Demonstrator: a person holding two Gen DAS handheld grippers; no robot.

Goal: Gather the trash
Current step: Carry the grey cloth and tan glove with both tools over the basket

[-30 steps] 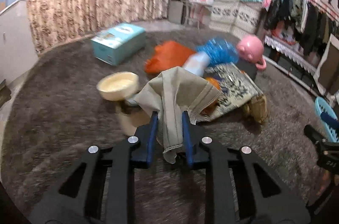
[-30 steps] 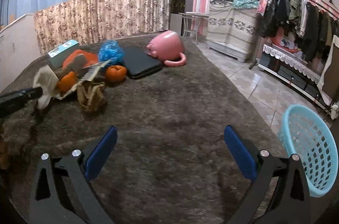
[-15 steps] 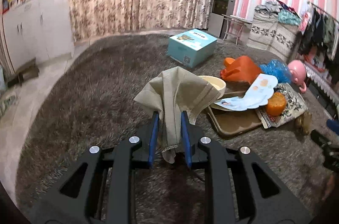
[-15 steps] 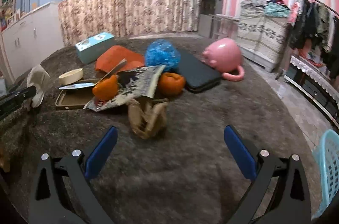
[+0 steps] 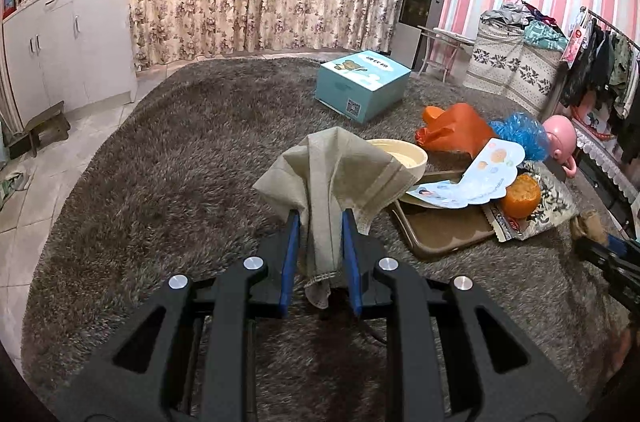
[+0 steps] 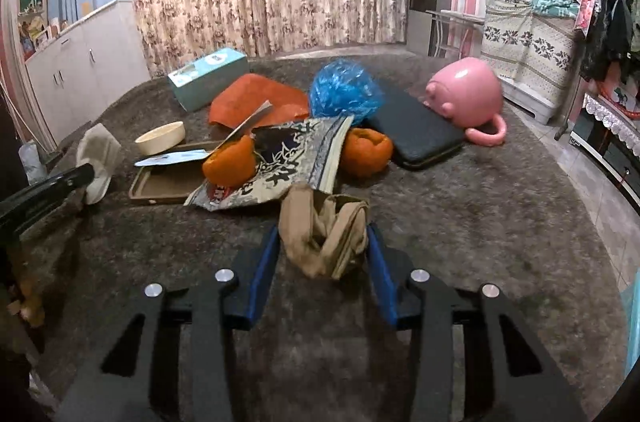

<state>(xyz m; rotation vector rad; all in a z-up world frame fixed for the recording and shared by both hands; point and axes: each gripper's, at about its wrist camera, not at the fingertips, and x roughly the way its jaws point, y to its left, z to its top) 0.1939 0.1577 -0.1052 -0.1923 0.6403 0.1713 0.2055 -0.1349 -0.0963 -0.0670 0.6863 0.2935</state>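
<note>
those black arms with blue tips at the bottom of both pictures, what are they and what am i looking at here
Each is a hand-held gripper: a person carries one in each hand, and a camera on each looks forward along its two blue-padded fingers. In the left camera's picture, the left hand-held gripper is shut on a beige cloth. In the right camera's picture, the right hand-held gripper has just been closing around a crumpled tan stocking on the grey carpet. Beyond lie orange peels, a blue plastic bag, a pink mug and a teal box.

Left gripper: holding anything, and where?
Yes. The left gripper is shut on a beige cloth, pinched near its lower hemmed end; the rest fans out above the fingers.
</note>
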